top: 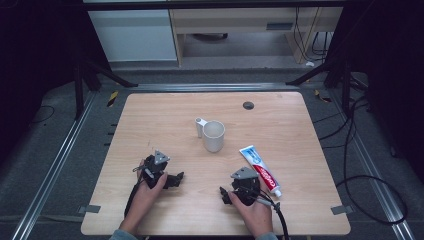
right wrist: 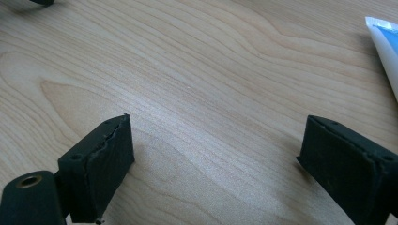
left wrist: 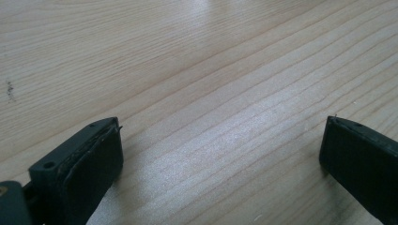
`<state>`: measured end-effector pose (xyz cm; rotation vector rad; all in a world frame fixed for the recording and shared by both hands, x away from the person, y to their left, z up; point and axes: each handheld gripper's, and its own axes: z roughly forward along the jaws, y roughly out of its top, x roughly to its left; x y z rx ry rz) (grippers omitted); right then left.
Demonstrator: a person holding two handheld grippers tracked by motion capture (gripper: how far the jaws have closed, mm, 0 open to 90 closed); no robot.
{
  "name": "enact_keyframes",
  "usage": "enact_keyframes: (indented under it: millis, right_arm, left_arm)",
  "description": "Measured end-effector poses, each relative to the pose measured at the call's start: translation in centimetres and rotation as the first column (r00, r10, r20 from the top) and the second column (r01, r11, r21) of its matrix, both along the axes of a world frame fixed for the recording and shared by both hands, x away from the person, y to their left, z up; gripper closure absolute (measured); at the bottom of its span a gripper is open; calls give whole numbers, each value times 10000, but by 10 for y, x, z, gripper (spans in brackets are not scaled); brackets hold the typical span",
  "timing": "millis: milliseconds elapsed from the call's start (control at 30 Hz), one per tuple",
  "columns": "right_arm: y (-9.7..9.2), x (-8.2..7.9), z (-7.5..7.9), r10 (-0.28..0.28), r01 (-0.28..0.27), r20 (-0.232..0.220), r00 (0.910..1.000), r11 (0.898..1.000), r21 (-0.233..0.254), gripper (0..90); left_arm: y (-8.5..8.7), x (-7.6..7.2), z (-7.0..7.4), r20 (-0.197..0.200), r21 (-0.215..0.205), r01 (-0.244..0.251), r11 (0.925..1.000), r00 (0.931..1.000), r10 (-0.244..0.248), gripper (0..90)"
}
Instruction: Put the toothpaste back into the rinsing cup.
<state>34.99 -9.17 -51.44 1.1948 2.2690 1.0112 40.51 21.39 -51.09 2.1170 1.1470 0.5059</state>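
A white mug (top: 214, 136) stands upright at the middle of the wooden table (top: 165, 115), its handle turned to the far left. A white, blue and red toothpaste tube (top: 261, 170) lies flat to the mug's right and nearer me; its flat end shows in the right gripper view as the toothpaste tube (right wrist: 385, 42). My left gripper (top: 176, 180) rests low at the front left, open, with bare wood between its jaws (left wrist: 220, 136). My right gripper (top: 224, 195) sits just left of the tube, open and holding nothing (right wrist: 213, 136). The two grippers point toward each other.
A dark round grommet (top: 248, 105) sits in the table near its far edge. Black frame legs and cables lie on the grey floor around the table. A dark tip (right wrist: 42, 2) shows at the top left of the right gripper view.
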Motion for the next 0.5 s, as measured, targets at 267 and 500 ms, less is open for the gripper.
enact_keyframes:
  millis: [267, 500]
  right_arm:
    - [0, 0, 0, 27, -27, -13, 10000, 10000, 16, 102]
    - [-1, 0, 0, -56, 56, -64, 10000, 10000, 28, 102]
  left_arm:
    - [-1, 1, 0, -6, 18, 38, 10000, 10000, -38, 0]
    - [-3, 2, 0, -29, 40, 113, 9999, 9999, -113, 0]
